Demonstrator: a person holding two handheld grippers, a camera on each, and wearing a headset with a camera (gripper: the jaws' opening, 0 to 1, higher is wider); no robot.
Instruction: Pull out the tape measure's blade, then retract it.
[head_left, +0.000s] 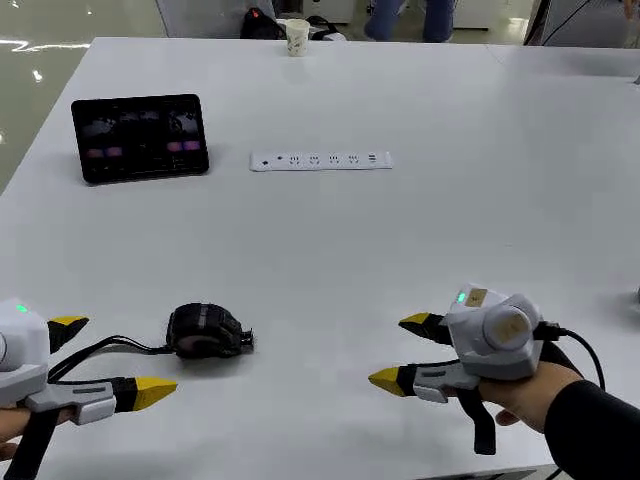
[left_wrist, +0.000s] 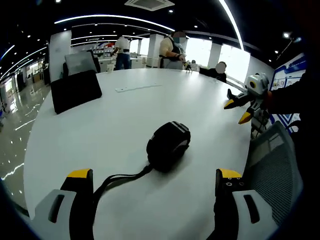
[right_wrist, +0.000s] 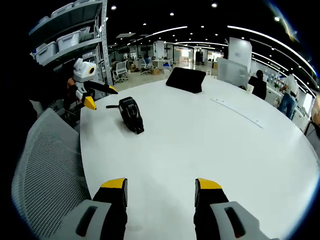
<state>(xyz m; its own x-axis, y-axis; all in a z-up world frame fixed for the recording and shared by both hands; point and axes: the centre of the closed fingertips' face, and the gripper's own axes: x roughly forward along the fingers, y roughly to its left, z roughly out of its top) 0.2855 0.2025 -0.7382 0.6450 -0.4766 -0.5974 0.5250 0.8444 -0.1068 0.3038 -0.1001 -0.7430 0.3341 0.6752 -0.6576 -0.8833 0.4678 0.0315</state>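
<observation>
Black tape measure (head_left: 207, 331) first: it lies on the white desk (head_left: 330, 250) at about 7 o'clock in the head view, resting on its side. The blade is wound in, with just a small tab at the case's 3 o'clock edge. Neither gripper touches the case. Its dark strap (head_left: 110, 348) trails off toward 9 o'clock.

The left gripper (head_left: 120, 355) sits there at the tape's 8 o'clock, near it, its yellow-tipped fingers (head_left: 155, 390) spread wide and gripping nothing. In the left gripper view the case (left_wrist: 168, 144) sits dead ahead at 12 o'clock between the two parted fingers (left_wrist: 80, 175). The strap (left_wrist: 120, 180) curls back to the 7 o'clock finger; whether it touches I cannot tell.

Over at the tape's 3 o'clock, well apart, is the right gripper (head_left: 395, 350), carried by a hand (head_left: 525, 395) in a dark sleeve. Its fingers (head_left: 385, 379) are also released and hold nothing. In the right gripper view the fingers (right_wrist: 114, 183) are parted over bare desk, the tape (right_wrist: 131, 114) lies out at 11 o'clock, and the left gripper (right_wrist: 102, 97) is just beyond it.

Farther up the desk, a dark tablet (head_left: 140, 137) stands propped at 11 o'clock from the tape. A white power strip (head_left: 321, 160) lies flat at 1 o'clock, and a paper cup (head_left: 297, 36) stands at the far edge. A grey mesh chair (right_wrist: 40, 170) sits at the near rim.
</observation>
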